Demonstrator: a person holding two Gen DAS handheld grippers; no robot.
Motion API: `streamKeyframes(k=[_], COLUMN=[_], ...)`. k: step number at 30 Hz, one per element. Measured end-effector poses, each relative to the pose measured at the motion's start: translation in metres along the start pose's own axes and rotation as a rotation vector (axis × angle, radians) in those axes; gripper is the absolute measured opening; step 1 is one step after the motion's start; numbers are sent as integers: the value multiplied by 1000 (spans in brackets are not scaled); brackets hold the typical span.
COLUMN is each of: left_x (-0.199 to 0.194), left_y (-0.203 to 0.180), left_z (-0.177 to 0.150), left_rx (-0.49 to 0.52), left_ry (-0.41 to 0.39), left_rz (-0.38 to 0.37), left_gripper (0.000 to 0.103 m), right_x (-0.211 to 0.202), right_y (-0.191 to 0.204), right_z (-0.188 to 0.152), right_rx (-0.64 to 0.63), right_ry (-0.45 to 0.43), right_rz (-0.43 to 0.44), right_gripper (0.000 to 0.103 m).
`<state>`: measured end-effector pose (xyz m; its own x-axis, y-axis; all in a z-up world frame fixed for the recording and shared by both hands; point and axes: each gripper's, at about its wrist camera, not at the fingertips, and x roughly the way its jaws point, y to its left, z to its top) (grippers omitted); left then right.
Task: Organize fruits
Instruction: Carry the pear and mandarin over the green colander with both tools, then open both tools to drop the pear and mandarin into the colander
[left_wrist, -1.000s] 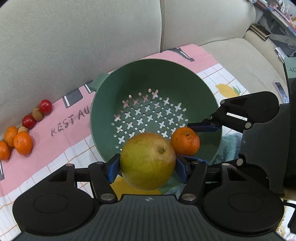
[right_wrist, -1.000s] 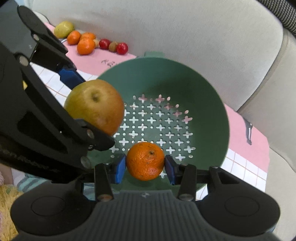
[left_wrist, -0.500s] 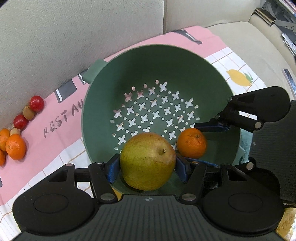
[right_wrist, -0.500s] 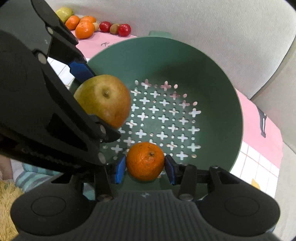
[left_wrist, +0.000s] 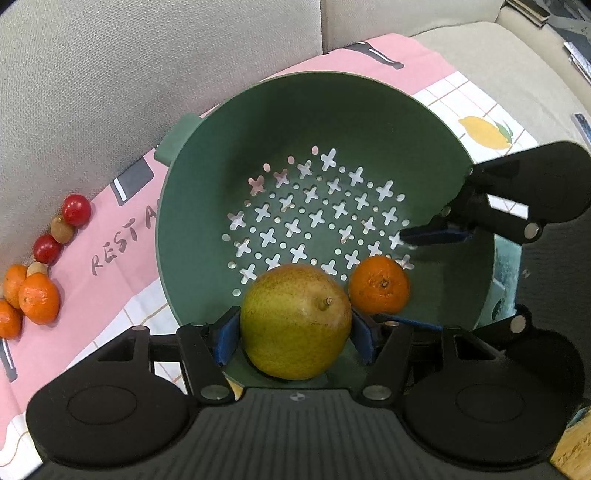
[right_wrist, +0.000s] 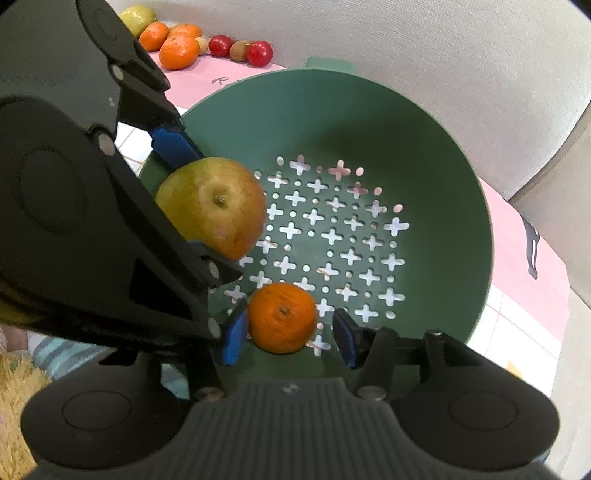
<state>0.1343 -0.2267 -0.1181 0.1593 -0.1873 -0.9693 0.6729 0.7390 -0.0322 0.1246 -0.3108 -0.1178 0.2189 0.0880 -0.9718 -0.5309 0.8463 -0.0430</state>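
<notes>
While the left gripper (left_wrist: 295, 334) loosens around the pear (left_wrist: 295, 321), only the right wrist view shows the right gripper (right_wrist: 290, 338) spreading clear of the mandarin (right_wrist: 282, 317) over the colander (right_wrist: 424, 140).

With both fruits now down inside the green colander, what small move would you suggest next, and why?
Probably lift the right gripper straight up. Its fingers have just been opening, and a gap shows on the right of the tangerine, which looks to be lying in the colander. The left gripper has also just been opening, but its fingers sit close against the pear, so it probably needs to widen first.
</notes>
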Motion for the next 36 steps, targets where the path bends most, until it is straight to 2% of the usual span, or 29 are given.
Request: streamKeyframes(k=[3,5,12,14,16,24,36], left_x=[-10,-18,-41,-48,-56,-91,-131], left_y=[-5,-5,-7,-6,-4,17,64], left_z=[2,4,0,-3,-7,-31,-80], left_rx=[3,-2,-23,-23,-26,-75,-201], left_ry=[-36,-59,-114,-131,-151,-223,-292], left_rz=[4,13,33,44,55,110,211], left_gripper=[76,77,77,77,77,77,77], right_x=[-4,-9,-25,-30,-37,-64,-85], right_y=[0,-1,6,10,14,31,71], right_z=[-2,-5,-7,-7,-6,-3,23], right_rx=[-10,-19,-38,-41,-52,-39,112], right_ry=[-3,-10,-37,-53,-74,-146,-308], right_rz=[-22,-36,-80,-100,-123,-184,-74], right_gripper=[56,64,65,78,82,85,87])
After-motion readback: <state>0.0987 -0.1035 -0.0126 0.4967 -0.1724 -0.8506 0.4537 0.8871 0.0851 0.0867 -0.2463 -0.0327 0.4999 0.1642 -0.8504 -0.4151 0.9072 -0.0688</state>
